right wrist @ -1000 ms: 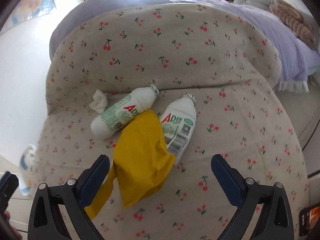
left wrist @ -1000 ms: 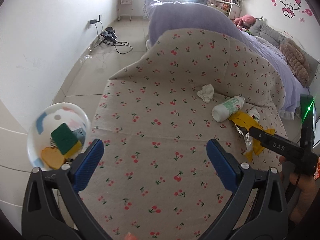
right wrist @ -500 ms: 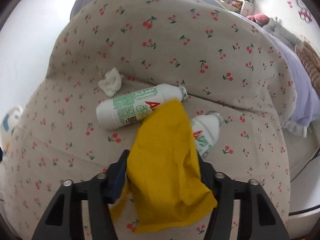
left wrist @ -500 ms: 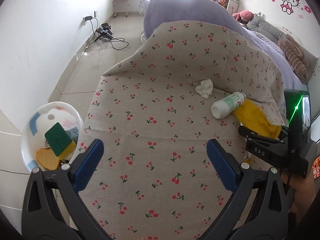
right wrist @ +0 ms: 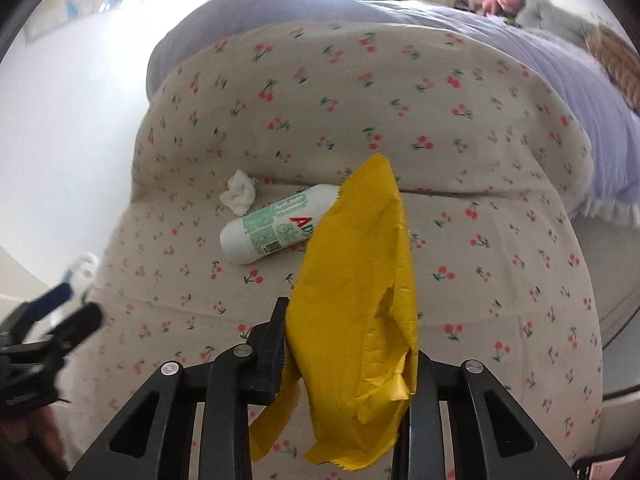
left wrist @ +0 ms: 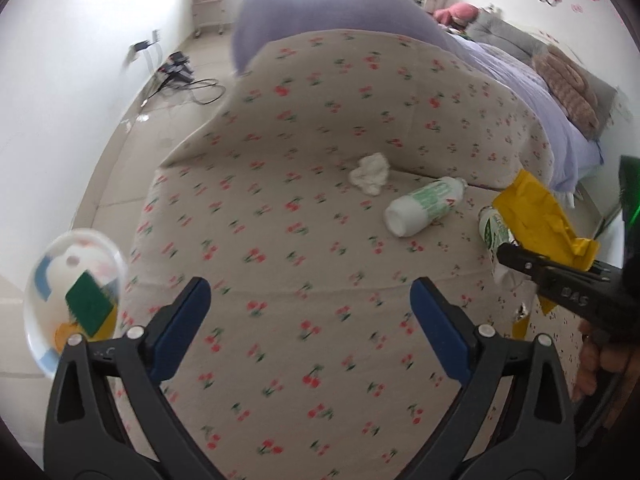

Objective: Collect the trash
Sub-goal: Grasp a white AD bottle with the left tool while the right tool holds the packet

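At the far left, beside the cherry-print bed cover (left wrist: 304, 264), your small bin (left wrist: 74, 300) already holds a green sponge and a few scraps, and your left gripper (left wrist: 308, 328) hangs over the cover with its jaws wide and nothing between them. Moving right, the crumpled white tissue (left wrist: 370, 174) and the white bottle (left wrist: 424, 208) lie untouched on the cover, with a second bottle (left wrist: 494, 230) just beyond, partly hidden. What has changed is on the right: a second ago the yellow wrapper (right wrist: 360, 280) lay flat across the two bottles with your right gripper (right wrist: 348, 360) spread open above it; now those jaws are closing on it, the pads pinch its crumpled middle, and it is off the cover, its loose end dangling. That looks like the first pickup secured. You probably need to carry it across to the bin at the left before releasing, then come back for the tissue and bottles.
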A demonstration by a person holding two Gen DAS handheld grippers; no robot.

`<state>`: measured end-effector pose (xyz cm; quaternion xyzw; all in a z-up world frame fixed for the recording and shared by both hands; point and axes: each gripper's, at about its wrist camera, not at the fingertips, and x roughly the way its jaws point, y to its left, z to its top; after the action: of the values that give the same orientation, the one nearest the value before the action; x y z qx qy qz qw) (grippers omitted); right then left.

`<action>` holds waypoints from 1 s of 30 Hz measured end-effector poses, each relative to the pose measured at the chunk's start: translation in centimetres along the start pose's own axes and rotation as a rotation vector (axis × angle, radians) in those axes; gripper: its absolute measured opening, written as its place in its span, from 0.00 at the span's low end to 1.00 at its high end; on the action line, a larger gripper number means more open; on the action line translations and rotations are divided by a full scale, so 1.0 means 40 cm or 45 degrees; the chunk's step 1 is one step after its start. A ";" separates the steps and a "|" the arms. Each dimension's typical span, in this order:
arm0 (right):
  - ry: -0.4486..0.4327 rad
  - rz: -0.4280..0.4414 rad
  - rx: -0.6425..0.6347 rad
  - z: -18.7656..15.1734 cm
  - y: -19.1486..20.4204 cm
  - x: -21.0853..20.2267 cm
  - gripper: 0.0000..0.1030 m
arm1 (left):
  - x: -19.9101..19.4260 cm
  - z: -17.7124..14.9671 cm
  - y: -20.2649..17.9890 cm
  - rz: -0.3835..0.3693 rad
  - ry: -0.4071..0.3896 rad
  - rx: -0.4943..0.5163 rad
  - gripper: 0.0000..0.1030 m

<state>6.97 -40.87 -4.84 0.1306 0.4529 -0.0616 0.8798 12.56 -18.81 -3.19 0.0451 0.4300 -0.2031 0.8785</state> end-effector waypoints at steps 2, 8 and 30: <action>-0.018 0.015 0.055 0.008 -0.031 -0.024 0.29 | 0.017 0.024 -0.034 -0.027 -0.009 0.050 0.93; -0.048 0.045 0.169 0.034 -0.094 -0.072 0.27 | 0.101 0.085 -0.137 -0.104 0.020 0.247 0.78; 0.108 0.378 0.430 0.018 -0.191 -0.033 0.27 | 0.208 0.079 -0.189 -0.286 0.254 0.314 0.43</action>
<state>5.03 -48.41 -4.67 0.3438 0.4486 -0.0007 0.8249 16.47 -29.15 -6.93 0.1242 0.4892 -0.3456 0.7911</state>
